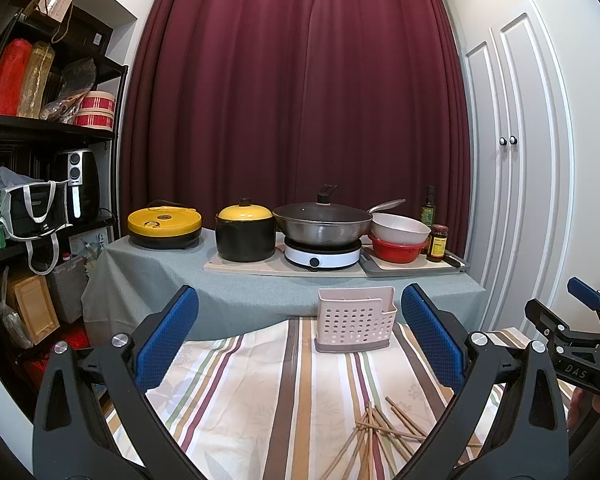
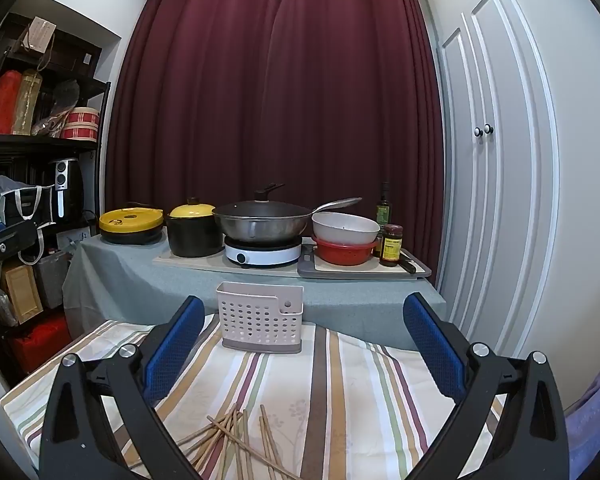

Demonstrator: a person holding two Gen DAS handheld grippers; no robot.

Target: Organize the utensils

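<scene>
Several wooden chopsticks (image 1: 374, 434) lie in a loose heap on the striped cloth near the table's front; the right wrist view shows the same chopsticks (image 2: 236, 438) low and left of centre. A pale perforated utensil holder (image 1: 355, 319) stands upright at the far end of the cloth, also seen as the holder (image 2: 259, 317). My left gripper (image 1: 300, 336) hovers wide open above the cloth, nothing between its blue pads. My right gripper (image 2: 304, 344) is open too and holds nothing. In the left wrist view the right gripper's body (image 1: 580, 340) shows at the right edge.
Behind the cloth, a grey-covered table (image 1: 240, 292) carries a yellow-lidded cooker (image 1: 164, 227), a black pot (image 1: 245, 231), a wok on an induction hob (image 1: 322, 254), stacked bowls (image 1: 399, 240) and bottles. A black shelf rack (image 1: 40, 128) stands left, white cabinet doors (image 1: 516, 160) right.
</scene>
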